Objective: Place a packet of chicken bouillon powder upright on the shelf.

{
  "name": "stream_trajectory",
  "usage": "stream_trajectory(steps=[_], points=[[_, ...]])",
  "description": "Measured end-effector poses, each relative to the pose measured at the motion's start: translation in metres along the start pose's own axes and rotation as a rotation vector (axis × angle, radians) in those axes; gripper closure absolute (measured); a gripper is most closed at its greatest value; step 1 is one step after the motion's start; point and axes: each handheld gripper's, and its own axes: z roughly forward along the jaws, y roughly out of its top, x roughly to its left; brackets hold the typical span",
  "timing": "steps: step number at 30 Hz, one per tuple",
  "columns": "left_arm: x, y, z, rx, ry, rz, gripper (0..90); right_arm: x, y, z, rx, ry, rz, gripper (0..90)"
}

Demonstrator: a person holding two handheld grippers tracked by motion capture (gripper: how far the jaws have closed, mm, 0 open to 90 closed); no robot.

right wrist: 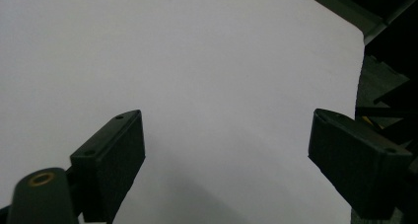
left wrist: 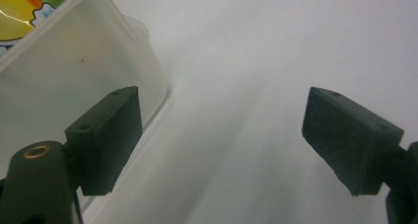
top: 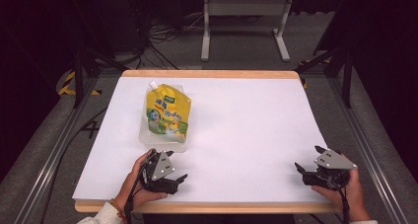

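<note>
Both grippers low over white table (top: 246, 135), jaws spread wide, nothing held.

Left gripper (top: 170, 166): clear plastic tub (left wrist: 59, 86) touching or just beside the left-hand jaw, yellow spout pouch (top: 166, 113) in tub beyond it. Right gripper (top: 308, 162): bare sheet between jaws, table edge past the right-hand jaw.

Only the clear tub (top: 165, 137) holding a yellow pouch (top: 167, 113) blocks the worktop's (top: 246, 125) left; everywhere right lies open.
</note>
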Motion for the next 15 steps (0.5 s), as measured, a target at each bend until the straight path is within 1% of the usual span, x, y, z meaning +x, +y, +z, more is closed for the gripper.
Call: stream_trajectory(steps=[1, 5, 7, 8, 10, 13, 15], points=[[0.0004, -0.0011, 0.0002, -0.001, -0.002, -0.009, 15.7, 0.0002, -0.0019, -0.0007, 0.002, 0.001, 0.007, 14.6], [0.0022, -0.001, 0.0, -0.003, -0.004, -0.011, 14.7, 0.0013, -0.0067, -0.0003, 0.008, 0.014, 0.029, 14.4], [0.0025, -0.0014, 0.0012, -0.002, -0.009, -0.02, 14.0, 0.003, -0.0069, -0.0005, 0.018, 0.003, 0.013, 14.2], [0.0024, -0.0013, 0.0021, 0.002, -0.011, -0.014, 13.6, 0.0033, -0.0066, -0.0013, 0.012, 0.004, 0.015, 14.2], [0.0017, -0.0012, 0.0033, 0.003, -0.016, -0.022, 13.1, 0.0034, -0.0064, -0.002, 0.003, 0.007, 0.027, 14.1], [0.0014, -0.0009, 0.005, 0.009, -0.02, -0.014, 12.7, 0.0042, -0.0069, -0.001, 0.004, 0.005, 0.025, 14.1], [0.0011, -0.0008, 0.0057, 0.01, -0.022, -0.018, 12.6, 0.0051, -0.0072, 0.0003, 0.007, 0.012, 0.027, 14.1]])
